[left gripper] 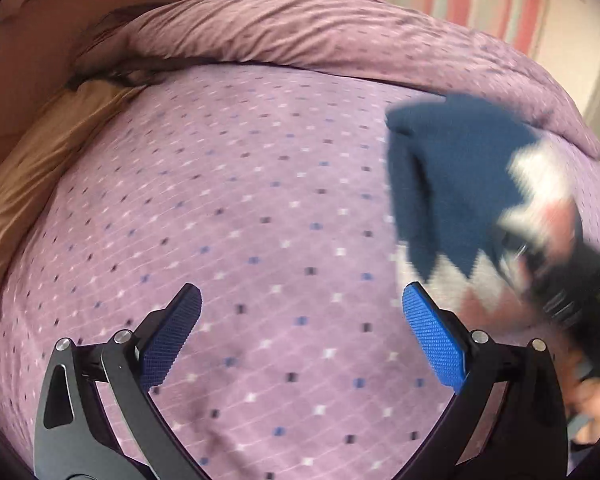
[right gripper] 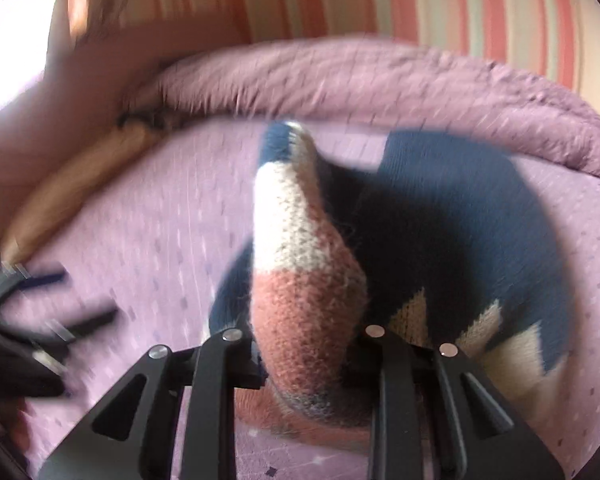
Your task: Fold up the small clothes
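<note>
The right claw (right gripper: 306, 364) is clamped on a bunched knit garment (right gripper: 440, 232) dangling above the bed (left gripper: 260, 200); the left claw (left gripper: 300, 332) gapes empty; the thick wad could slip loose and land crumpled.

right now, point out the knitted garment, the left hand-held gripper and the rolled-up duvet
knitted garment (right gripper: 300, 312): right wrist view, pink band pinched between the fingers
left hand-held gripper (left gripper: 300, 336): left wrist view, gap midway between its blue fingertips
rolled-up duvet (left gripper: 300, 32): left wrist view, top of the purple roll
</note>
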`<state>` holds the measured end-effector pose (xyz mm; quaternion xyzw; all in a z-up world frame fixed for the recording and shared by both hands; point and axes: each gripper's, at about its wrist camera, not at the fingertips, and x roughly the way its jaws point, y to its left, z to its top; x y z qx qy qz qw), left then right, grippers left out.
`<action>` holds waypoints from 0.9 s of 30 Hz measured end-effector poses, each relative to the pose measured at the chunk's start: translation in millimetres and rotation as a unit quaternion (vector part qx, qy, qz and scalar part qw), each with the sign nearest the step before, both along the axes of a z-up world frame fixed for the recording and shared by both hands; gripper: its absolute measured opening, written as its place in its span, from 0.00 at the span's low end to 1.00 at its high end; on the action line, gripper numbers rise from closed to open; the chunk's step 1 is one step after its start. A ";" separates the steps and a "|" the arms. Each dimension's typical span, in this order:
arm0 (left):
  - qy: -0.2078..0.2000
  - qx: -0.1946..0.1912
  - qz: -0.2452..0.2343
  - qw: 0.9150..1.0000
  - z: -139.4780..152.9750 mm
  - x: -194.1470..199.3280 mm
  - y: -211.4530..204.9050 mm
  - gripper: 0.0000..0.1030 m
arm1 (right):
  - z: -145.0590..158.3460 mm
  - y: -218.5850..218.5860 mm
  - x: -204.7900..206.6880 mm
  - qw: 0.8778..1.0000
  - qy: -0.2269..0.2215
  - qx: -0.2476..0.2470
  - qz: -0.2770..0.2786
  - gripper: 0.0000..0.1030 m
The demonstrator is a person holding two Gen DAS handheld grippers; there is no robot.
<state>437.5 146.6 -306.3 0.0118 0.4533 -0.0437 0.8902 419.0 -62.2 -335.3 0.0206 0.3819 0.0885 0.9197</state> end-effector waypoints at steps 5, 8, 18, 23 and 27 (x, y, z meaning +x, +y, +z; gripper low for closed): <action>-0.004 -0.015 0.013 1.000 4.3 -3.7 14.8 0.97 | -13.1 12.8 -8.1 0.998 -0.002 -0.066 0.023 0.28; -0.007 -0.019 0.011 1.000 9.4 -1.1 13.6 0.97 | 0.6 4.8 -6.1 0.999 0.004 -0.027 0.034 0.37; -0.034 -0.039 0.006 0.999 48.8 1.0 2.7 0.97 | 69.5 -26.8 -39.6 0.995 -0.063 0.063 0.047 0.62; -0.027 -0.066 -0.036 0.997 60.4 15.1 -36.9 0.97 | 69.0 -63.8 -47.2 0.997 -0.062 0.042 0.006 0.69; 0.018 -0.121 -0.100 0.987 50.5 38.8 -81.1 0.97 | 63.9 -90.6 -46.7 0.997 -0.052 0.049 -0.021 0.69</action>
